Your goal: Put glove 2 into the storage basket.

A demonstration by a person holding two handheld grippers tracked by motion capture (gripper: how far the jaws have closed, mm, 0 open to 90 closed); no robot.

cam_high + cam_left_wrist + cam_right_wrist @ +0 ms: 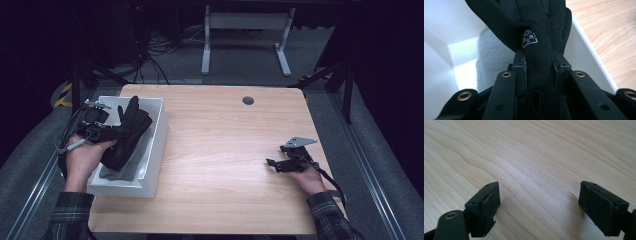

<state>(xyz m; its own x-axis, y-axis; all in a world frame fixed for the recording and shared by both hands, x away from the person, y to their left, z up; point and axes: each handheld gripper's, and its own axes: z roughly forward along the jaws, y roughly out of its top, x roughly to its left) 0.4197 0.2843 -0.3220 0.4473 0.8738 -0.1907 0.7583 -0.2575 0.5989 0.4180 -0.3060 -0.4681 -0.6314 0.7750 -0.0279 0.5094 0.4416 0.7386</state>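
Observation:
A black glove (129, 131) with a small white logo (529, 39) hangs over the white bin (154, 150) at the table's left. My left gripper (111, 134) is shut on the glove (536, 30), its jaws clamping the cuff from both sides. A grey cloth item (120, 170) lies in the bin under the glove. At the table's right my right gripper (274, 164) rests low over the bare wood, open, with nothing between its fingers (486, 205).
The wooden table (225, 150) has a round cable hole (248, 100) near its far edge. Beyond it stand the white legs of another desk (205, 45) and loose cables on the dark floor.

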